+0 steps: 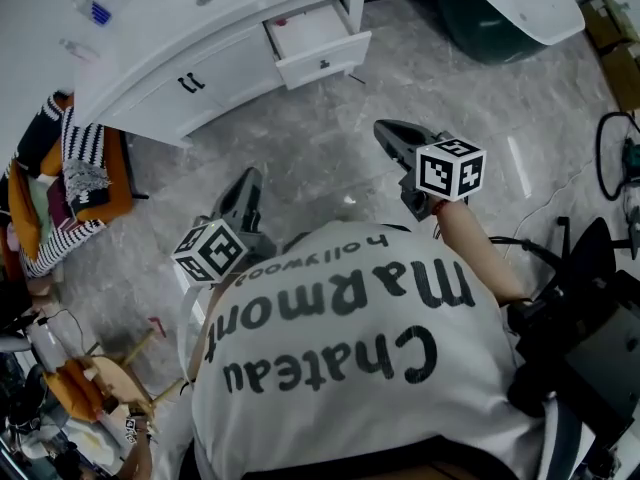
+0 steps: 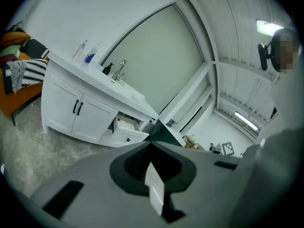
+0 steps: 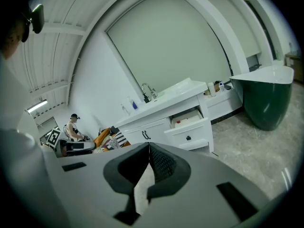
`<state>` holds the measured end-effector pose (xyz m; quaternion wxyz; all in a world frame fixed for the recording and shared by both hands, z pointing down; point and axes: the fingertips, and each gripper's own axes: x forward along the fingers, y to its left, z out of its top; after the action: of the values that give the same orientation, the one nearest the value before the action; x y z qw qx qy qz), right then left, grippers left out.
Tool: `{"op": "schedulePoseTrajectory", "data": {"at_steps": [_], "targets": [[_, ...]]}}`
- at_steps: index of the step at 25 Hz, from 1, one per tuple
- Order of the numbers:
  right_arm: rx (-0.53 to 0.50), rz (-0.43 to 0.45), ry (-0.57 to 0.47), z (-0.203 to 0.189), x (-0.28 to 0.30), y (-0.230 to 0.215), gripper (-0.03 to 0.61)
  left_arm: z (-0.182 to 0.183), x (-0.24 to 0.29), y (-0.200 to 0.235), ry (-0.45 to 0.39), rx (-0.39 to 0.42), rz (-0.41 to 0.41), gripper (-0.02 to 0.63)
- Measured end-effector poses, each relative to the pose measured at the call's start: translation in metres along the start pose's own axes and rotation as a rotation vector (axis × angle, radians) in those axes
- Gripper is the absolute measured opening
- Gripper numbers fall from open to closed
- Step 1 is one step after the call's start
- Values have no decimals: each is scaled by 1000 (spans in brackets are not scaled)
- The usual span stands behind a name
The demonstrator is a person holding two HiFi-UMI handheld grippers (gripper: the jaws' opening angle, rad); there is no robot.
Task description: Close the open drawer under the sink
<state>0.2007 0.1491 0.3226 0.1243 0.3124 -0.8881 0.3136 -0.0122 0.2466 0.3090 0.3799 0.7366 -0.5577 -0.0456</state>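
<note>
While the drawer stands pulled out beneath the worktop of the white vanity, just right of its double doors, the left gripper and right gripper hover over the marble floor, well apart from it. Both pairs of fingers are clenched together on nothing. A dark green bathtub sits to the vanity's right.
</note>
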Motion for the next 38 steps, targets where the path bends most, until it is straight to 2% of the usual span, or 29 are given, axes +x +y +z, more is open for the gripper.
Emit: {"op": "schedulePoseTrajectory", "data": {"at_steps": [5,13,21,24,29,34,38], "targets": [[12,-16,-11,1,-3,-4,11,7,3,4,6,28,9,8],[28,3,31,-9,17,6,11,16,-3,9,5,49,9,8],[2,9,54,-2,63,19,11,27,8,39,39,76,-58,8],[15,-37,53,7,77,11,11,43,31,58,84,69,-81,8],[99,-110,40,18,99,0,11,88,69,74,129,111,-148,8],[136,-142,24,32,134,-1,11,131,101,95,147,139,-187,8],[166,-171,-1,43,153,-4,11,146,116,105,185,150,-218,8]]}}
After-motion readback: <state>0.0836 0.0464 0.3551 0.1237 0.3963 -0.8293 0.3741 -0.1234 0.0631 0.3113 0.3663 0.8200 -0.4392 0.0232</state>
